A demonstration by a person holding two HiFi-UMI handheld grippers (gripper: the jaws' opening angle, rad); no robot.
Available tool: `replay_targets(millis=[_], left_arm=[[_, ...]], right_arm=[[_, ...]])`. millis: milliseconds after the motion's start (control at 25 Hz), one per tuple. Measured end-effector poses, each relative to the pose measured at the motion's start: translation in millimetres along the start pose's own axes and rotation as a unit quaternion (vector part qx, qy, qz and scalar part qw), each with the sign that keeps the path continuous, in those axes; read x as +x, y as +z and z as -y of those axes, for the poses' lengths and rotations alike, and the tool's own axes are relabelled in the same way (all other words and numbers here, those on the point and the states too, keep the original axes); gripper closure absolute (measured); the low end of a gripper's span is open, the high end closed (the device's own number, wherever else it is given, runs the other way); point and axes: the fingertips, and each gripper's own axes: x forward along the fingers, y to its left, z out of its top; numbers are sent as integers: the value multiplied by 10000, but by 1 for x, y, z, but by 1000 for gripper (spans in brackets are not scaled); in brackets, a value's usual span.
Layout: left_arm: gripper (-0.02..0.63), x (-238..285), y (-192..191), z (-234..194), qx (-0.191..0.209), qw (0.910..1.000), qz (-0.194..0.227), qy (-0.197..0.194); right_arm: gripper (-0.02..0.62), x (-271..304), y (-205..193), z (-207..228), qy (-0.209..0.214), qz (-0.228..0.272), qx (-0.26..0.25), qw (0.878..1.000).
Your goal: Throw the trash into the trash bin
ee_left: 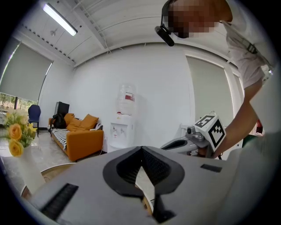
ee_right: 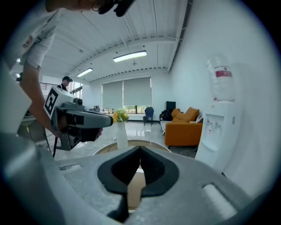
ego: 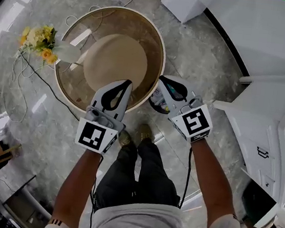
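Hovering with jaws pressed together and empty near the glass table (ego: 160, 45) rim, left gripper (ego: 127, 83) and right gripper (ego: 162, 80); trash bin (ego: 156, 104) stands on the floor just below the right one.

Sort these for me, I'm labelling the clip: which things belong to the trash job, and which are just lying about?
Job: left claw, shut and empty; right claw, shut and empty; what looks like a small bin on the floor.
Lying about: round glass table; flower vase; orange sofa; water dispenser.
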Motion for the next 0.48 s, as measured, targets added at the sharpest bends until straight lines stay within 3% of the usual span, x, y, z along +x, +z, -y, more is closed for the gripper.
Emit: replay_targets(millis=[280,480], left_arm=[[606,-31,73,7,132,9986,507,119],[606,-62,115,17,293,9969,701,181]], right_arm=[[592,-18,98,-42,135,793,-41,9967],[592,-38,146,-71,251,1129,2,9933]])
